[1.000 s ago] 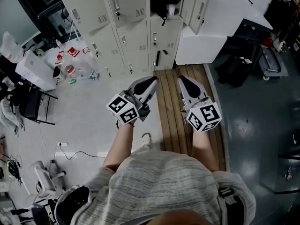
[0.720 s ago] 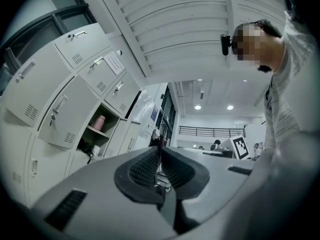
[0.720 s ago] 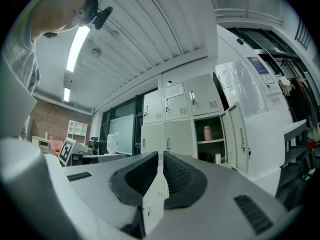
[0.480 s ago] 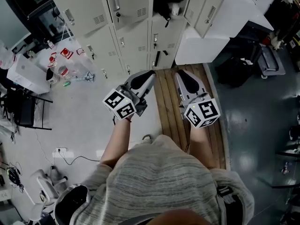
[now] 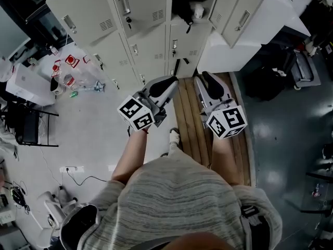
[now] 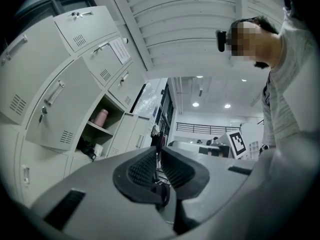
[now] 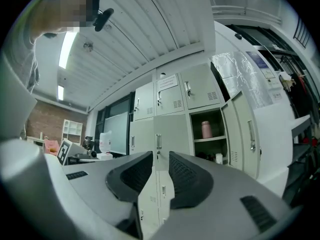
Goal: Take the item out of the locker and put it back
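Between the jaws of the right gripper [image 7: 161, 156] nothing stood. They had just been opening and were released, with a plain gap through which shut locker fronts showed far off. The jaws of the left gripper [image 6: 158, 151] were clenched to a thin slit and were empty too. Both grippers pointed toward the lockers [image 5: 130, 14], side by side but apart, each with its marker cube nearest the person. From the head view, the left cube [image 5: 136, 113] hung over pale floor [image 5: 93, 134]. The right cube [image 5: 226, 122] hung over a strip of wooden planks [image 5: 190, 119] that ran up to the foot of the lockers. One shoe [image 5: 174, 137] showed between the forearms, at the left edge of the planks.

Ahead, well apart from both grippers, one locker [image 7: 216, 126] stood open with its door [image 7: 248, 134] swung out to the right. A pink bottle [image 7: 206, 129] stood upright on its shelf [image 7: 207, 140]. Under the shelf lay a dark thing [image 5: 182, 14] and a small white thing [image 5: 197, 10], neither clear enough to name.

Right of the lockers sat a white cabinet [image 5: 229, 51]. On the floor to the left lay clutter [image 5: 73, 74] of clear bags and bottles, and nearer the person a black chair [image 5: 31, 124]. A grey knit top [image 5: 177, 202] filled the bottom of the head view.
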{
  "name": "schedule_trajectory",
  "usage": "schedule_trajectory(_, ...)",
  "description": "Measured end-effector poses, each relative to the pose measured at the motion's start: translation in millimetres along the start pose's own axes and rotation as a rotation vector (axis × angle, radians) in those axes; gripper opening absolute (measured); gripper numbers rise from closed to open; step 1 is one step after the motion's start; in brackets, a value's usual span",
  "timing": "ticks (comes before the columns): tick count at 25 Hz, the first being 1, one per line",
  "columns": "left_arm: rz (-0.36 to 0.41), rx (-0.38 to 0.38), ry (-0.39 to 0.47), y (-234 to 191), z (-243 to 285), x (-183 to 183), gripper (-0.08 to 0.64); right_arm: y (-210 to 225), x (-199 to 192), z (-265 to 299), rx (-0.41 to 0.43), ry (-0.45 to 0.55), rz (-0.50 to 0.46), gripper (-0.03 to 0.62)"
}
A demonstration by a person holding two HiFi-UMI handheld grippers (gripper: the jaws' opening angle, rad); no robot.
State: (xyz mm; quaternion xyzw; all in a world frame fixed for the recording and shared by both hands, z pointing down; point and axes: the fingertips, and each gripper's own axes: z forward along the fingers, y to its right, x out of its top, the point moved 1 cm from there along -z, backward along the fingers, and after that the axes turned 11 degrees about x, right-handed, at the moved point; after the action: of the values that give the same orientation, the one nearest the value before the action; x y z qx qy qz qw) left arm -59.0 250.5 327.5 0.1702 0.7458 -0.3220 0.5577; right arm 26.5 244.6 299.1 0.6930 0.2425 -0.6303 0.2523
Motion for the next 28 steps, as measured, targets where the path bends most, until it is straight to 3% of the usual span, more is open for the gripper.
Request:
schedule_trajectory(16, 0.04, 0.031, -0.006, -106, 138, 11, 0.025, 147, -9, 94, 0.038, -0.013, -0.003, 0.12)
schedule_trajectory(28, 0.037, 0.012, 0.01, -165, 203, 13, 0.025, 224, -32, 150, -0.024, -0.066, -0.05, 0.126)
